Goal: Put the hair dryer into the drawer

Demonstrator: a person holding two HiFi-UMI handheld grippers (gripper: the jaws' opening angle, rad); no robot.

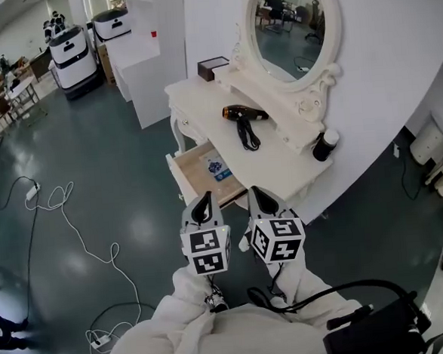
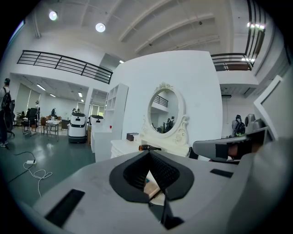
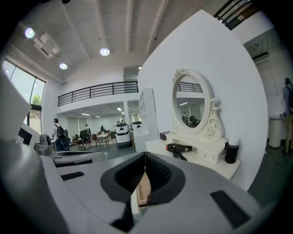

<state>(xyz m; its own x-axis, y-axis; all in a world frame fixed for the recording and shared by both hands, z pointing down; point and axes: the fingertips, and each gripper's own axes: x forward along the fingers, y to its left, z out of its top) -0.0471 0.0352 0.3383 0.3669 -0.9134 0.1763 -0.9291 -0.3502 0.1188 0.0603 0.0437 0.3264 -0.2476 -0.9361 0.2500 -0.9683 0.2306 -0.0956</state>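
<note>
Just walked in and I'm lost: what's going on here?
A person holds a claw in each hand, facing a white dressing table. The left claw and right claw are both shut and empty, short of the table. The hair dryer lies untouched on the tabletop, and the drawer stands open.

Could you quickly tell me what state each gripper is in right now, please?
Left gripper: closed, holding nothing.
Right gripper: closed, holding nothing.
</note>
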